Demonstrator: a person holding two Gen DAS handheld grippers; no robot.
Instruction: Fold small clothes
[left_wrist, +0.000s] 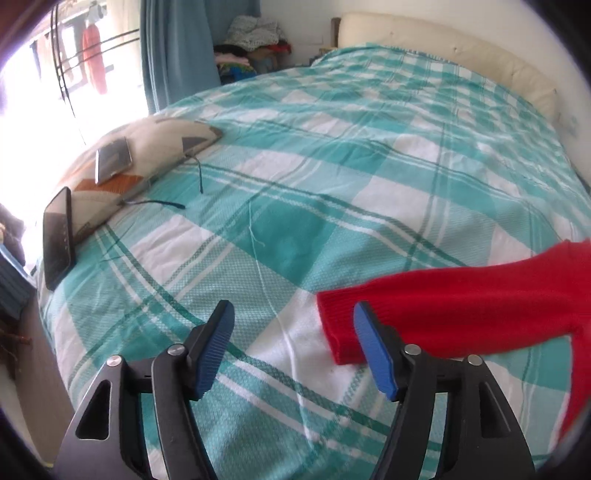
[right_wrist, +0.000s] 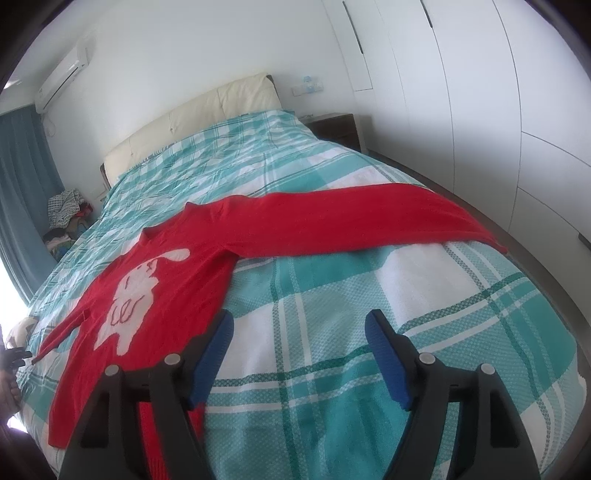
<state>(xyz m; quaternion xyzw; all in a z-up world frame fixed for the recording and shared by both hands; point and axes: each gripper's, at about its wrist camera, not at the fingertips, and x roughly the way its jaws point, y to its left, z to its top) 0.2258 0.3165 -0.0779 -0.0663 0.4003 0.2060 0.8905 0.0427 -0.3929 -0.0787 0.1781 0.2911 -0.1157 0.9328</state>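
Closest to me, both pairs of tongs hang just above the bed, and both stand spread wide with nothing between the blue pads. The left tongs (left_wrist: 293, 347) hover near the foot edge of the bed (left_wrist: 332, 177), and the ribbed cuff of the red sweater (right_wrist: 177, 258) lies right at them: the cuff end sits just to the right of the gap, partly behind the right-hand pad, so a small shift to the right would bring it between the pads. That sleeve runs away to the right from there, its long axis lying across the bed.

The right tongs (right_wrist: 299, 354) hover over bare checked cover, with the sweater's hem and side edge just beside the left-hand pad. The body lies flat, face up, with a white cartoon figure on the chest, stretching away toward the headboard (right_wrist: 192, 122). The other sleeve reaches out straight toward the bed's right edge, well apart from either tool.

I'd judge the left hand nearer its work: the cuff is nearly within its grasp.

Farther off, near the left edge, a patterned cushion (left_wrist: 147, 162) carries a phone (left_wrist: 112, 160), and another phone (left_wrist: 57, 240) leans against it.
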